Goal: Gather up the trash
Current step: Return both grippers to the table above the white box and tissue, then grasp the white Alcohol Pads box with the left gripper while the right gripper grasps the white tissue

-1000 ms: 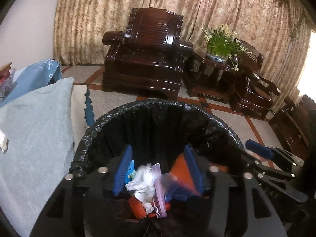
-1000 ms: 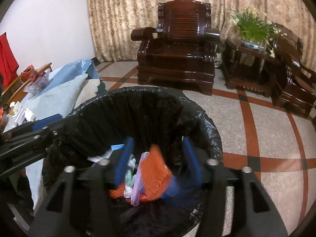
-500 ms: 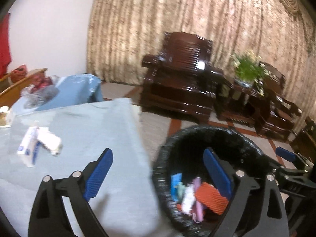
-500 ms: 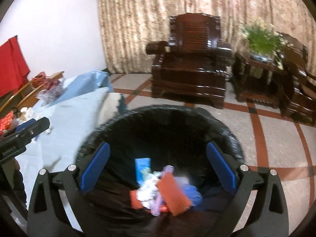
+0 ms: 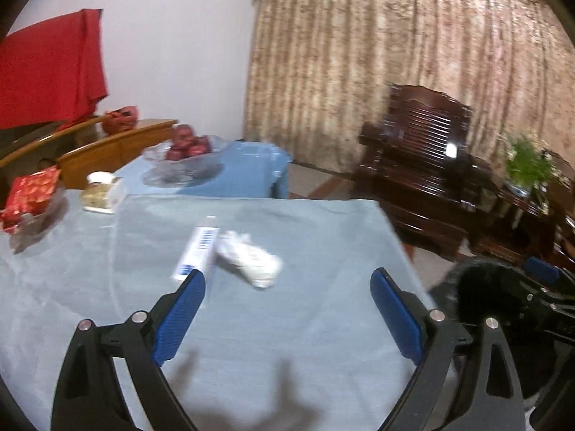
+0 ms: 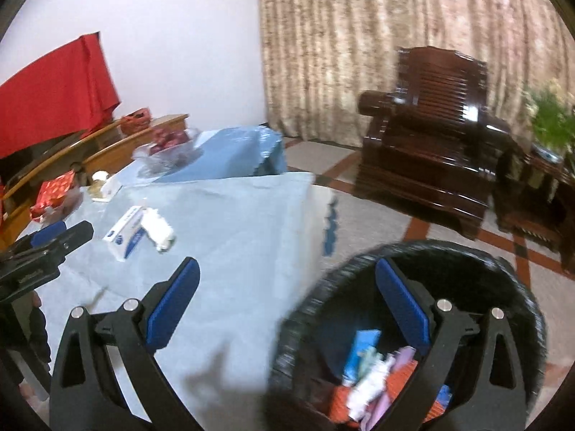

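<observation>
A: Where is each claw?

B: The left claw (image 5: 287, 291) hangs over the pale blue cloth on the surface (image 5: 323, 323), jaws spread wide with nothing between them. The right claw (image 6: 284, 280) is just as wide and empty, straddling the surface edge and the black-lined trash bin (image 6: 510, 276).

A: And the trash?

B: Two pieces lie on the cloth just ahead of the left claw: a white and blue box (image 5: 197, 248) and, touching its side, a crumpled white wrapper (image 5: 249, 258). Both are blurred, so the box's print cannot be read. In the bin sits a heap of scraps (image 6: 373, 377), orange, white, lilac and blue, partly hidden behind the right claw's finger.

A: Anything else hard to see?

B: The bin's near rim is smeared and cut off at the frame bottom. Farther back, a glass bowl of red fruit (image 5: 187, 151) and a red patterned packet (image 5: 30, 194) are soft but recognisable.
</observation>
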The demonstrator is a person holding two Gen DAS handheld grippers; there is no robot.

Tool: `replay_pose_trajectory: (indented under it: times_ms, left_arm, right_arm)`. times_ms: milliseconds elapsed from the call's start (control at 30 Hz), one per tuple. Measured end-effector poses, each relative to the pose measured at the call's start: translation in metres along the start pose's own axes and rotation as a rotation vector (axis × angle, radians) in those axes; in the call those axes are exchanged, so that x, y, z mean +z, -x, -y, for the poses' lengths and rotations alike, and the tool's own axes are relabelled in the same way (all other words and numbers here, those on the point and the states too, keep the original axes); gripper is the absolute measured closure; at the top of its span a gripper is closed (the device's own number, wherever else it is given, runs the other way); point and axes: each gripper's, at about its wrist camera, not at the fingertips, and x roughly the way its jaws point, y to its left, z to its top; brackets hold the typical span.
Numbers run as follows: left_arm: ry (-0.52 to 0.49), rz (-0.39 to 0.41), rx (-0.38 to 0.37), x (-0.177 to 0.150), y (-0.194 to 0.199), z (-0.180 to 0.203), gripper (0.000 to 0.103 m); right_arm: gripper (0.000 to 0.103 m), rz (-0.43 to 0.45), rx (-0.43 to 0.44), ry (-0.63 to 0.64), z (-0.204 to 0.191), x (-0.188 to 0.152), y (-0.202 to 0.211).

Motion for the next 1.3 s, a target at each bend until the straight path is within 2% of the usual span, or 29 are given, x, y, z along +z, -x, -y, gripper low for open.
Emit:
replay_pose_trajectory:
  times_ms: [200, 467, 667, 1033, 1133, 1233, 1300]
  left_arm:
    - [0.018, -0.013, 0.081, -0.001, -0.017, -0.044, 0.012]
    - [0.034, -0.057, 0.131, -0.007, -0.056, -0.076, 0.012]
    - [0.041, -0.101, 0.145, -0.012, -0.087, -0.087, 0.012]
    - [0.09, -0.203, 0.132, -0.019, -0.143, -0.105, 0.014]
    - [0.098, -0.237, 0.109, -0.019, -0.153, -0.106, 0.023]
    - [0.103, -0.26, 0.083, -0.019, -0.159, -0.107, 0.041]
    - [0.11, -0.273, 0.066, -0.02, -0.161, -0.107, 0.06]
  right_arm:
    - [0.007, -0.013, 0.054, 0.035, -0.043, 0.012, -0.038]
    - [0.007, -0.047, 0.093, 0.064, -0.082, 0.019, -0.087]
    - [0.007, -0.075, 0.104, 0.083, -0.101, 0.023, -0.121]
    - [0.007, -0.112, 0.11, 0.106, -0.111, 0.023, -0.158]
    - [0.007, -0.118, 0.117, 0.111, -0.112, 0.023, -0.165]
    - [0.007, -0.125, 0.126, 0.121, -0.117, 0.024, -0.172]
    - [0.007, -0.128, 0.138, 0.132, -0.123, 0.024, -0.177]
